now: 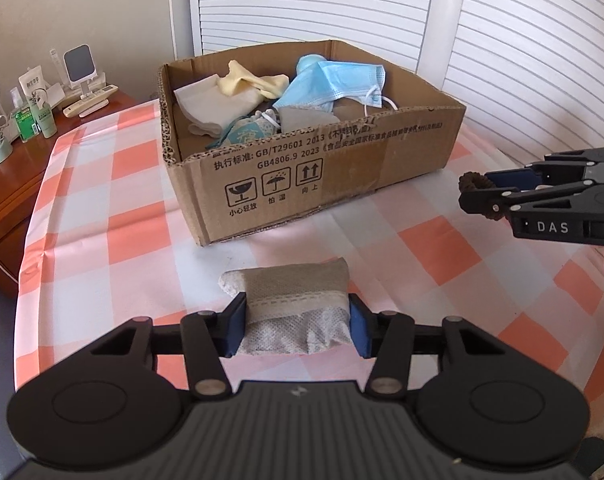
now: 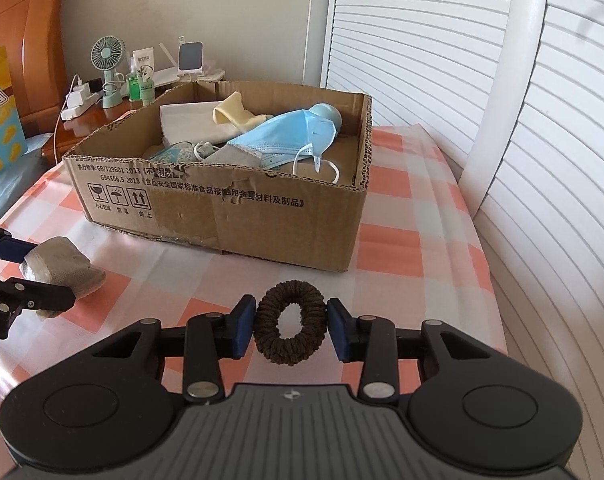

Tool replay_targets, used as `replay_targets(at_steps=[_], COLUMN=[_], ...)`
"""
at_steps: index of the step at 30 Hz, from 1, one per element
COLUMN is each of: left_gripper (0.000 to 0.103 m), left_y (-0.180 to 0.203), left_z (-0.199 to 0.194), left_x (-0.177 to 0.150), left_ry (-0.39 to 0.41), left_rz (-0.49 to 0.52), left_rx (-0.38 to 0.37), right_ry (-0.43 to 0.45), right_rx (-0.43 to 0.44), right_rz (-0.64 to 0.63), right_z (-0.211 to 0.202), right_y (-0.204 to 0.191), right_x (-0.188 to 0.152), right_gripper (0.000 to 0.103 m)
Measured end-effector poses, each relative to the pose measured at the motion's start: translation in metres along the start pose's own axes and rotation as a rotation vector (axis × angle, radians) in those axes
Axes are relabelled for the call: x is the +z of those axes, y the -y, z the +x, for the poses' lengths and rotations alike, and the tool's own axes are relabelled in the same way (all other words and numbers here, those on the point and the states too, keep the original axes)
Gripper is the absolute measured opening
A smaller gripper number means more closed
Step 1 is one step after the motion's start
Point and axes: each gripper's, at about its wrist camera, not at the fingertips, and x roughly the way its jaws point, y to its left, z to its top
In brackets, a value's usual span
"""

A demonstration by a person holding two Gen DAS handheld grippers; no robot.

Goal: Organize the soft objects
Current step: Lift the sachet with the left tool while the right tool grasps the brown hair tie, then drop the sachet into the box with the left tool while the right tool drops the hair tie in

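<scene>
While the left gripper [image 1: 297,322] squeezes a grey cloth pouch [image 1: 291,300] between its two blue pads [image 1: 234,326], the right gripper [image 2: 290,326] holds a brown hair scrunchie [image 2: 290,322]. The left jaws are part way closed, one pad pressed on each side of the pouch, and the far end of the pouch sticks out past the tips. The pouch is just over the checked tablecloth [image 1: 113,208], and I cannot tell if it touches it. The right jaws are also part way closed, and the scrunchie stands up like a ring between the pads [image 2: 243,326]. Ahead of both sets of jaws sits an open cardboard box [image 1: 302,184] on the cloth. Inside the box lie a blue face mask [image 1: 334,84], a yellow cloth [image 1: 253,82], a white folded cloth [image 1: 207,104] and a small patterned pouch [image 1: 245,132]. From the left camera, the right gripper shows far off to the right of the jaws, beside the box. Far to the left of the jaws, a small fan [image 2: 109,68] and some bottles [image 1: 35,114] stand on a wooden bedside table [image 1: 13,184].
</scene>
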Motion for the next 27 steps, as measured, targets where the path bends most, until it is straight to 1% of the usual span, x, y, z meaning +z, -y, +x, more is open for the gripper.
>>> replay_targets(at_steps=[7, 12, 16, 20, 24, 27], left_gripper=[0.05, 0.05, 0.05, 0.05, 0.05, 0.05], left_y=[0.0, -0.001, -0.001, 0.002, 0.005, 0.003], left_z=[-0.019, -0.038, -0.053, -0.062, -0.056, -0.042], left_x=[-0.001, 0.012, 0.032, 0.059, 0.088, 0.104], left_ry=[0.008, 0.026, 0.085, 0.15, 0.192, 0.196], left_rz=[0.028, 0.037, 0.047, 0.084, 0.123, 0.134], left_rx=[-0.025, -0.062, -0.078, -0.083, -0.079, -0.042], right_ry=[0.008, 0.031, 0.066, 0.093, 0.11, 0.119], right_rx=[0.013, 0.014, 0.031, 0.047, 0.055, 0.054], right_rz=[-0.046, -0.085, -0.105, -0.107, -0.101, -0.101], right_z=[-0.014, -0.026, -0.037, -0.042, -0.045, -0.046], right_y=[-0.008, -0.013, -0.016, -0.015, -0.014, -0.012], right_x=[0.0, 0.004, 0.014, 0.023, 0.03, 0.033], right_gripper=[0.044, 0.044, 0.044, 0.044, 0.044, 0.044])
